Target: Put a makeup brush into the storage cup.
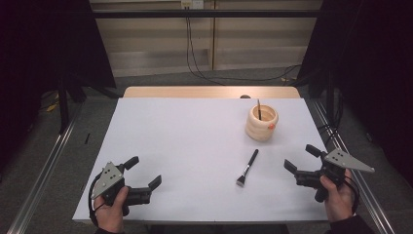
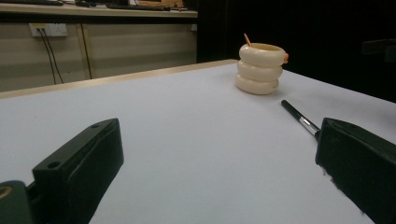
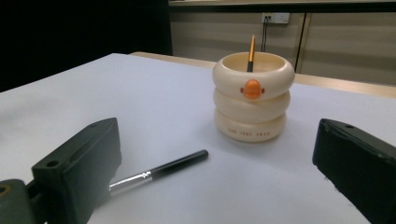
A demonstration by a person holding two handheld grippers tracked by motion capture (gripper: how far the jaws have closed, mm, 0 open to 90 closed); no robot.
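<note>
We locate the makeup brush flat on the white tabletop, bristles toward us, handle angled toward the cream ringed holder, which stands apart from it and contains a second brush. The right gripper rests near the brush, jaws released and empty. The left gripper sits well apart, jaws likewise released.

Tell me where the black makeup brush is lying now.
In the high view the black makeup brush lies flat on the white table, right of centre, in front of the cream ringed holder and nearer the right tongs.
</note>
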